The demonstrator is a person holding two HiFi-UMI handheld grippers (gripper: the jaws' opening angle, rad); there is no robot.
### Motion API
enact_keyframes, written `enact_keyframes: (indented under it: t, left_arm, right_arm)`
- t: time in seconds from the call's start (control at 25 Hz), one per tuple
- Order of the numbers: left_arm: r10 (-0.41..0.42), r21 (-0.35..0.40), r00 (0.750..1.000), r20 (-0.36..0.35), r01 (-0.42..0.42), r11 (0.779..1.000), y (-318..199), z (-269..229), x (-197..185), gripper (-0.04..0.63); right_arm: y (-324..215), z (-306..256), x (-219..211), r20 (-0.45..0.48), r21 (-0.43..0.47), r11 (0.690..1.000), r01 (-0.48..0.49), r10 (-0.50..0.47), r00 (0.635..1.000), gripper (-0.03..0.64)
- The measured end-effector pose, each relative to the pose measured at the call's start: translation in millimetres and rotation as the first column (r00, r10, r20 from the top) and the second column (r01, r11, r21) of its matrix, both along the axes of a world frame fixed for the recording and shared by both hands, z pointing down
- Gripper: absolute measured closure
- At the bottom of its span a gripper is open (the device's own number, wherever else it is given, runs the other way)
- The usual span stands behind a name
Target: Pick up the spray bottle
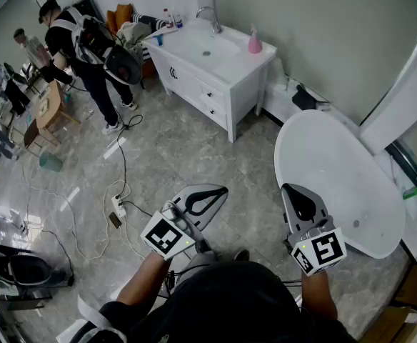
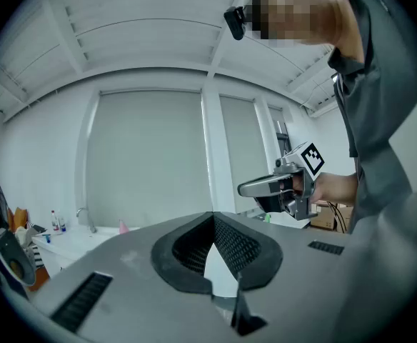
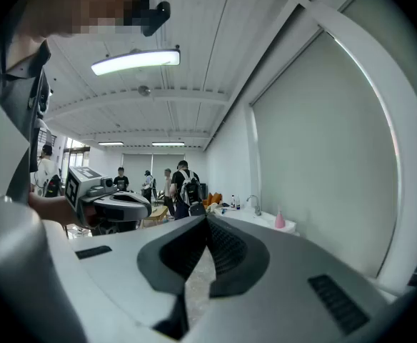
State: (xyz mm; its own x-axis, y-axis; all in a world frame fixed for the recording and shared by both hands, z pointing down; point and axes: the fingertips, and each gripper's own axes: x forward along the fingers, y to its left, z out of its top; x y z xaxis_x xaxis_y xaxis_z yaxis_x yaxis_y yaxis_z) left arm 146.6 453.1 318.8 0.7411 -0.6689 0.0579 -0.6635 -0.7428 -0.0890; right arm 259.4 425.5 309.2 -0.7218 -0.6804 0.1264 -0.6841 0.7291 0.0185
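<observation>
2 claws (image 1: 215, 191) (image 1: 290, 190) (shut) far fr. bottle (image 1: 255, 41)

Ahead of the left tool (image 1: 219, 190) and right tool (image 1: 286, 187) I had open floor (image 1: 187, 148) up to the worktop (image 1: 233, 61). The bathtub (image 1: 337, 184) crowded in just beside the right tool. To the left, cables (image 1: 123, 156) and a power strip (image 1: 118, 206) lay across the floor; farther off, people (image 1: 87, 45) and a wooden table (image 1: 51, 106) blocked that corner. On the worktop a faucet (image 1: 212, 20) rose by the basin, with what looked like small bottles (image 1: 171, 18) at its far end.
</observation>
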Motion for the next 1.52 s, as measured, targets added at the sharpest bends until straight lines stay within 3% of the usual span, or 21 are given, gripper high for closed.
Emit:
enact_keyframes:
  t: [0.48,0.92,1.2,1.52]
  left_arm:
    - [-0.015,-0.02,1.0,-0.008,0.014,1.0,8,3,-30,0.592]
    - [-0.022,-0.038,0.996,-0.087,0.019,0.999,-6,-7,-120,0.592]
    - [0.037,-0.015,0.992,-0.124,-0.039,0.999,-21,0,-149,0.592]
    - [0.042,-0.014,0.987,-0.155,-0.044,0.999,-45,4,-153,0.592]
  right_arm:
    - [-1,-1,-31,0.0,-0.005,1.0,0.015,-0.015,1.0,0.607]
    - [-14,-18,-113,-0.039,0.004,0.999,-0.034,0.034,0.999,0.607]
    - [-18,-11,-143,-0.093,-0.001,0.996,-0.09,0.089,0.992,0.606]
    - [-34,-4,-144,-0.132,-0.017,0.994,-0.105,0.102,0.986,0.607]
